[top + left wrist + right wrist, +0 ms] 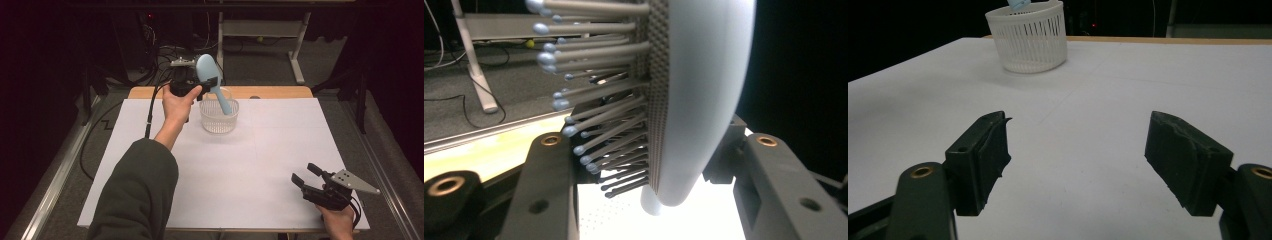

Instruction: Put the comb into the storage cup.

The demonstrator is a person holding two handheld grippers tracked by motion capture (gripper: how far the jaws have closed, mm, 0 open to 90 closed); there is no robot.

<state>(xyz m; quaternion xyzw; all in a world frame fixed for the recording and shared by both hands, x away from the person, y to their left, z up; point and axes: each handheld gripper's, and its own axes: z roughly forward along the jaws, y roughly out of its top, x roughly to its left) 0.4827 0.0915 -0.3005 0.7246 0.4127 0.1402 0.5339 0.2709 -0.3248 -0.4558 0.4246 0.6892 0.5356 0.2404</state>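
Note:
A light blue hairbrush (212,79) stands tilted with its handle down inside a white slotted basket (219,122) at the far middle of the table. My left gripper (204,89) is shut on the brush near the base of its head. In the left gripper view the brush's pale back (704,100) and grey bristles (599,115) stand between the two black jaws. My right gripper (306,176) rests low at the near right of the table, open with nothing between its fingers (980,160). From there the basket (1030,40) lies ahead to the left.
White paper (250,165) covers the tabletop, with a wooden edge (270,92) showing at the far side. A black cable (150,115) trails from the left gripper over the left part of the table. Grey table legs (297,55) and cables lie on the floor beyond.

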